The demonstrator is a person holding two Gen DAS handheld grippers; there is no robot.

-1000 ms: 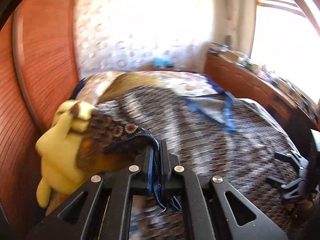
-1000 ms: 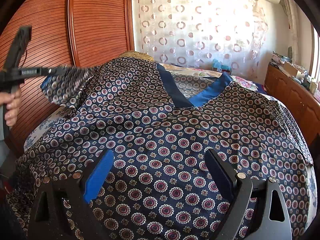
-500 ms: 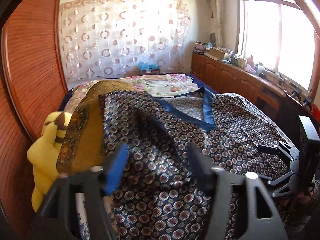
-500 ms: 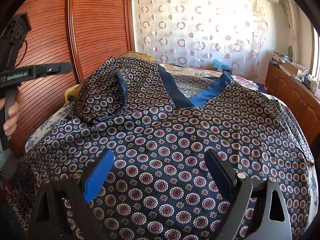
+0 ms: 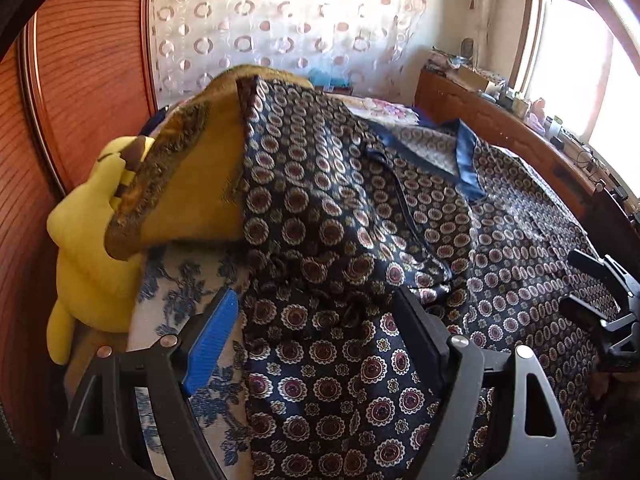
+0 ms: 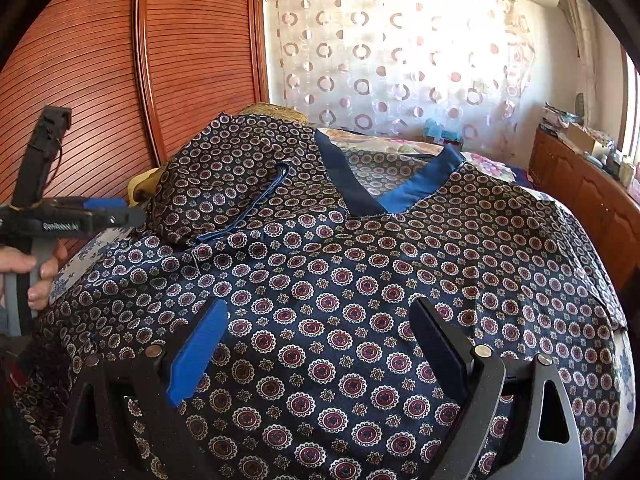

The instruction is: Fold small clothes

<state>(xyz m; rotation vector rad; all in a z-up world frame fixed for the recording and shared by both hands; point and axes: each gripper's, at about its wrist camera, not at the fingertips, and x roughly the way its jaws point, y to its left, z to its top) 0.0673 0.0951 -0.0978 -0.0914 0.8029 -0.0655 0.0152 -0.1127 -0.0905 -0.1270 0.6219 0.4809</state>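
With the left gripper [image 5: 316,322] and right gripper [image 6: 316,344] both spread and empty, next pinch the navy medallion-print satin top [image 6: 360,280] at its hem near the bed's [image 5: 192,280] left edge, lifting evenly to avoid slippage.

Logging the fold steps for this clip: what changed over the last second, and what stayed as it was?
The left claw let go of the sleeve it had pinched and lifted; its jaws now stand apart. The sleeve dropped and lies folded inward over the patterned top, short of the blue neckline. The left claw has since sunk toward the top's edge. The right claw stayed open, hovering over the top's lower part.
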